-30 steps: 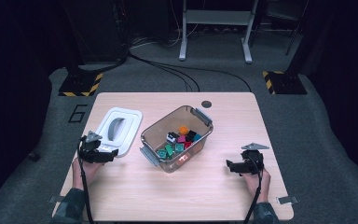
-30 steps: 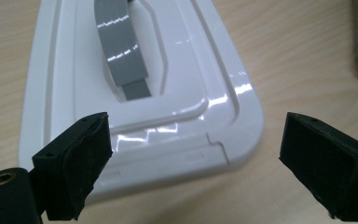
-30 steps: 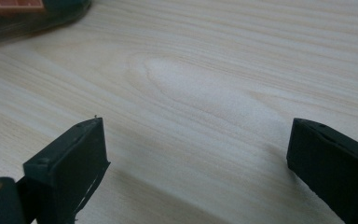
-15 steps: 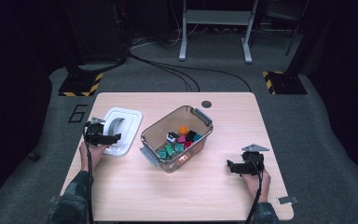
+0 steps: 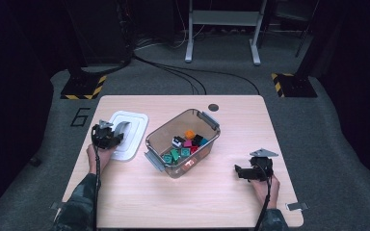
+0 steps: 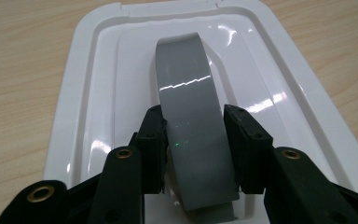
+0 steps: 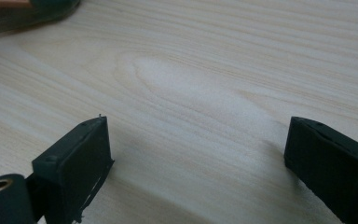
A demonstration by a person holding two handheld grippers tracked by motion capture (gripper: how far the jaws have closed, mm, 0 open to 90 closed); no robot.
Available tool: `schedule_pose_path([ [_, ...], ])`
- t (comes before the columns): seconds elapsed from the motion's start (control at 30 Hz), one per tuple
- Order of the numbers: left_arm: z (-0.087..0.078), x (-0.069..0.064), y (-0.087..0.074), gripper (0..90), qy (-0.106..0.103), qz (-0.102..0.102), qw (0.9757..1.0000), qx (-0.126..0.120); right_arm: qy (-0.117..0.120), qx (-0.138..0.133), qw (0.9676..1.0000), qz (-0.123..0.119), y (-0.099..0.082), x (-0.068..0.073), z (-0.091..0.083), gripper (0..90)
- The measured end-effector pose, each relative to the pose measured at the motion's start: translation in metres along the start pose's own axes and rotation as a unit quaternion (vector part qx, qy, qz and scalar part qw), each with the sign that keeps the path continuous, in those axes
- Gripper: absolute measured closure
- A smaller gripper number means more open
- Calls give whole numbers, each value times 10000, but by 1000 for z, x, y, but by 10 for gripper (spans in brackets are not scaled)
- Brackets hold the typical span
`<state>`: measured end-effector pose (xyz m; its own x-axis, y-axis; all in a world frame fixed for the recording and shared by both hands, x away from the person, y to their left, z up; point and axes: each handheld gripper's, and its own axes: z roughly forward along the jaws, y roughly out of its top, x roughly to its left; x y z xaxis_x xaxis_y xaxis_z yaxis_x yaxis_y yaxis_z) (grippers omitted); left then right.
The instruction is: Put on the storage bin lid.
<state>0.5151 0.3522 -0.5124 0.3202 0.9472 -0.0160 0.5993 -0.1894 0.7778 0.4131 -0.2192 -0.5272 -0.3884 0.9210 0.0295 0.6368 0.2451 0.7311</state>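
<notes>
My left gripper (image 6: pixel 193 154) has just been closing on the grey handle (image 6: pixel 189 116) of the white lid (image 5: pixel 127 131) near the tabletop's left edge, right gripper (image 7: pixel 196 163) wide and empty; the glossy handle may slip if lifted tilted.

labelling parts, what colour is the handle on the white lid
Grey handle on the white plastic lid; left gripper view shows it best.

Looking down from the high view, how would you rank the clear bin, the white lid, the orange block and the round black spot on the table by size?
Largest to smallest:
1. clear bin
2. white lid, somewhat smaller, partly covered by the left hand-held gripper
3. round black spot and orange block: they look alike, so no ranking between them.
</notes>
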Motion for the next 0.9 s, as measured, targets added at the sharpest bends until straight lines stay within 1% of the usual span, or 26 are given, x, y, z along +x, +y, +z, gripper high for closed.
schedule_pose_path([
  [0.03,-1,1,0,637,-45,-23,10000,30,-3,8,10000,15,0,0,0,63],
  [0.07,-2,2,-1,651,-103,-100,9999,-16,-10,2,10000,27,0,0,0,63],
  [0.1,-4,3,-1,667,-169,-75,9998,49,4,2,10000,13,0,0,0,64],
  [0.13,-4,2,-1,667,-183,-75,9998,13,5,-1,10000,29,0,0,0,64],
  [0.17,-6,1,-1,668,-199,-88,9998,38,1,-8,10000,45,0,0,0,65],
  [0.2,-9,1,0,668,-263,-104,9996,18,4,-7,10000,43,0,0,0,66],
  [0.3,-17,-1,2,669,-359,-79,9993,-1,14,-12,10000,51,0,0,0,66],
  [0.33,-20,-2,3,669,-377,-86,9992,-83,14,-13,10000,55,0,0,0,66],
  [0.37,-24,-3,4,669,-405,-45,9991,-81,14,-15,10000,58,0,0,0,67],
  [0.4,-30,-5,6,670,-414,18,9991,-107,6,-23,10000,33,0,0,0,67],
  [0.47,-37,-7,8,669,-419,96,9990,-131,4,-15,10000,55,0,0,0,67],
  [0.53,-45,-9,11,670,-420,174,9989,-148,-16,2,10000,-2,0,0,0,67],
  [0.6,-54,-9,15,670,-446,250,9985,-169,-33,3,10000,33,0,1,0,67],
  [0.67,-63,-11,19,670,-425,294,9984,-235,-35,-3,10000,21,0,1,0,67],
  [0.7,-68,-12,21,670,-417,348,9982,-240,-33,5,10000,35,0,1,0,67],
  [0.8,-78,-12,28,669,-451,335,9980,-297,-47,-7,10000,44,0,2,0,67],
  [0.87,-86,-11,33,670,-429,378,9976,-396,-58,13,10000,-31,0,2,0,67],
  [0.9,-89,-12,37,670,-418,378,9974,-451,-61,6,10000,6,0,2,1,66],
])
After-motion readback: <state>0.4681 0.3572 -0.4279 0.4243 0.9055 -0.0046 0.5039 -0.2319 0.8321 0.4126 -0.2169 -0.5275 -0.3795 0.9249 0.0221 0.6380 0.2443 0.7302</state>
